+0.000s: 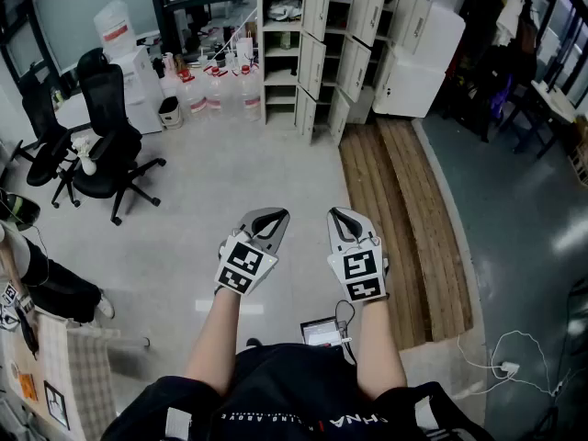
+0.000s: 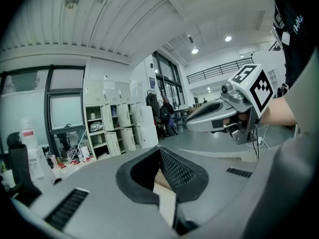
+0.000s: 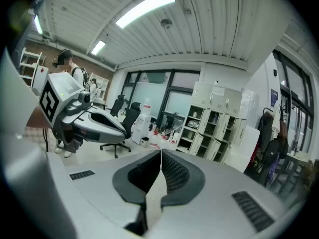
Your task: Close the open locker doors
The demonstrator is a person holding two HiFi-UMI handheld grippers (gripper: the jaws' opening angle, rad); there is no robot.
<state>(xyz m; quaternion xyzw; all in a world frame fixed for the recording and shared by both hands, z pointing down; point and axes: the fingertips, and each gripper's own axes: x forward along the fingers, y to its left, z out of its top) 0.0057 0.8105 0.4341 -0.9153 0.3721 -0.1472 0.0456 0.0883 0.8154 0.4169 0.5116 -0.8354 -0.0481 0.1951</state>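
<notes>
lockers (image 1: 354, 53) far ahead, office chairs (image 1: 110, 150) left, planks (image 1: 400, 219) right

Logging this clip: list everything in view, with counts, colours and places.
cream metal locker bank: one, many doors open, far centre
black swivel office chairs: at least two, left
clear plastic water jugs: several, red tops, floor left of lockers
white water dispenser: one, far left
brown wooden plank strip: one, floor right of centre
white power strip: one, floor lower right
left gripper: grey, shut, holding nothing
right gripper: grey, shut, holding nothing
</notes>
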